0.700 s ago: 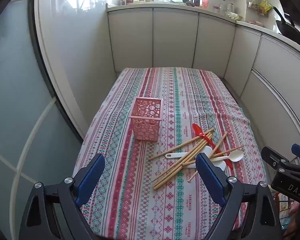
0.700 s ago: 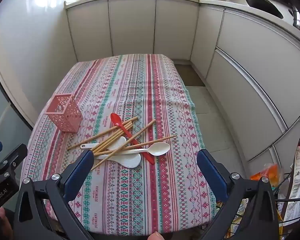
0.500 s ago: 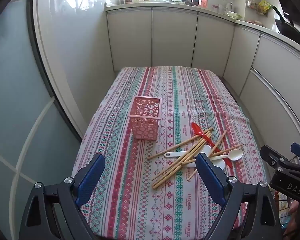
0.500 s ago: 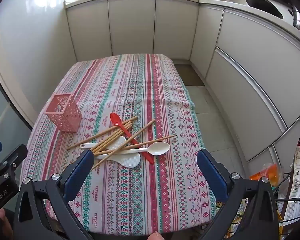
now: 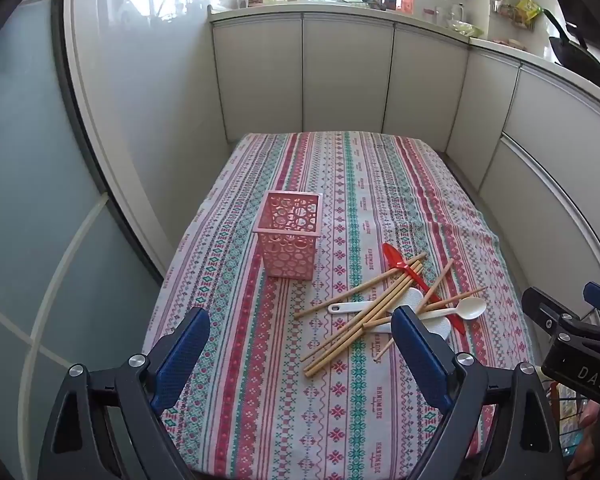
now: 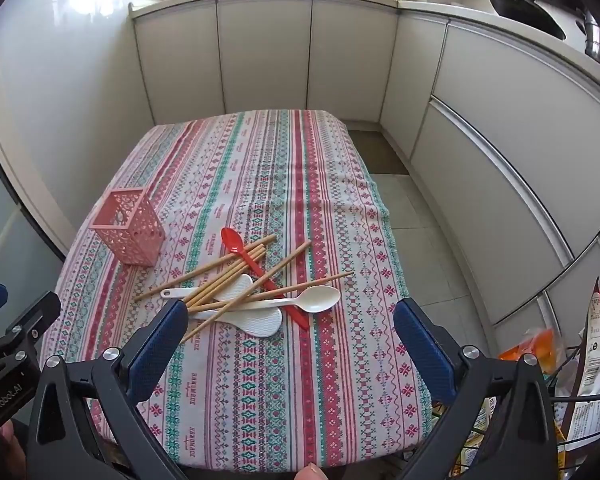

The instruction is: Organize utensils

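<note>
Since the earlier frames almost nothing has moved; my view only slid a little, and the utensils lie as before. My left tool (image 5: 300,334) is wide open and holds nothing. My right tool (image 6: 290,326) is also wide open and empty. The chopsticks (image 6: 224,276), red spoon (image 6: 256,264) and white spoons (image 6: 300,300) lie piled on the bench (image 6: 300,400) just ahead of both tools. The pink basket (image 5: 290,246) stands upright beyond my left tool.
</note>
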The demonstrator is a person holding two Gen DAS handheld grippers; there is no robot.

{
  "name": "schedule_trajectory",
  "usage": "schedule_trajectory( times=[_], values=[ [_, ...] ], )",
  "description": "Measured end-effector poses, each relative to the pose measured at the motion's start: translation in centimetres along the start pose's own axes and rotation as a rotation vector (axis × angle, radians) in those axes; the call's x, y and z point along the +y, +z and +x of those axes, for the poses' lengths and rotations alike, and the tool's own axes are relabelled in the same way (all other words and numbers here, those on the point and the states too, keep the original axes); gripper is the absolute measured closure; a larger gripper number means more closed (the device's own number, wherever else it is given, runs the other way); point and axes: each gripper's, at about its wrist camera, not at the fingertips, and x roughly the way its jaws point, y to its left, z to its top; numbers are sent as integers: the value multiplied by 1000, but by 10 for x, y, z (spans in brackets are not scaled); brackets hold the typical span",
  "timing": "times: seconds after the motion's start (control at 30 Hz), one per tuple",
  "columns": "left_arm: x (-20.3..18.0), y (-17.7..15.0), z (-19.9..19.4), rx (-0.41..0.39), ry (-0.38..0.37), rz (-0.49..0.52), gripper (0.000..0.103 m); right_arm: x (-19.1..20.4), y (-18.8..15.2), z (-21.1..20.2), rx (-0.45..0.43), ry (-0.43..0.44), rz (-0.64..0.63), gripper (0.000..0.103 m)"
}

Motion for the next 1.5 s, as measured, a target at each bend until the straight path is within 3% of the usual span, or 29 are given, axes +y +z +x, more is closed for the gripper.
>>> schedule_trajectory(
  times=[1.5],
  values=[
    [1,4,-3,-12,2,-8,10,5,-1,-2,-4,14,9,0]
  ],
)
